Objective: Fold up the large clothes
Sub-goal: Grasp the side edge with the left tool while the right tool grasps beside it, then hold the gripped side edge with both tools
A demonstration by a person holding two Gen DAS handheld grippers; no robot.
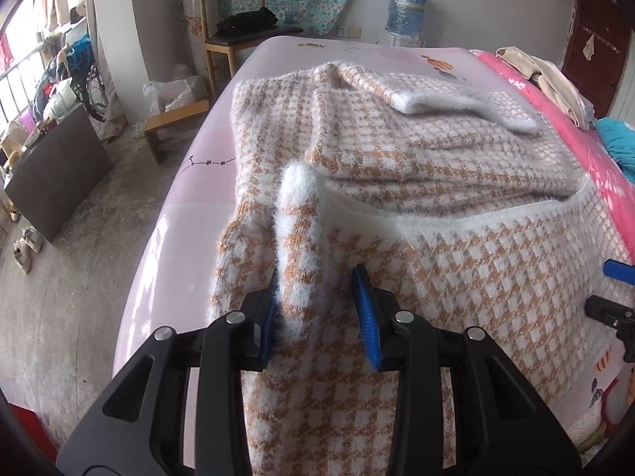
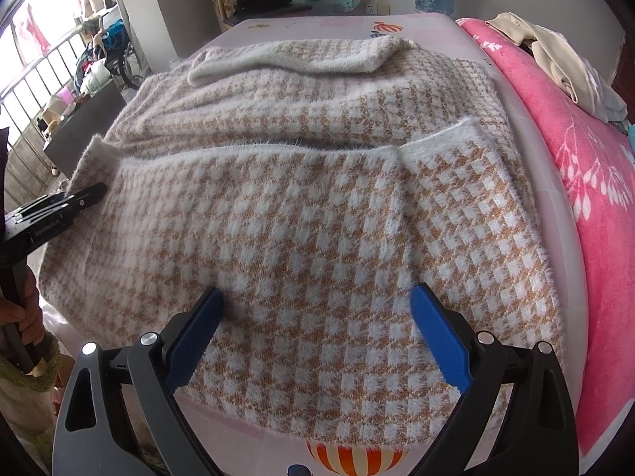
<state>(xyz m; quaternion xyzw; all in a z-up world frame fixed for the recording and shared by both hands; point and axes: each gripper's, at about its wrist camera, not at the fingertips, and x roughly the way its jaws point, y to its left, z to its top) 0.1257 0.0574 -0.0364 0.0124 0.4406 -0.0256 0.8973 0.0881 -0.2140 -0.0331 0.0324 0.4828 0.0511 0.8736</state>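
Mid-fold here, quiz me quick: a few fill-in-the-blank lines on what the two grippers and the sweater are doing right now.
1. The left gripper pinches a raised fold of the ____.
2. The right gripper hangs with its jaws ____ above the checked knit.
3. The sweater lies on a ____ sheet.
4. Beside that sheet lies a bright pink ____.

Missing words: sweater; open; pale pink; blanket

Fuzzy orange-and-white checked sweater (image 2: 301, 238) spread across the bed (image 1: 254, 63) (pink sheet). Partly folded, white-cuffed sleeve (image 1: 448, 99) laid over the top.
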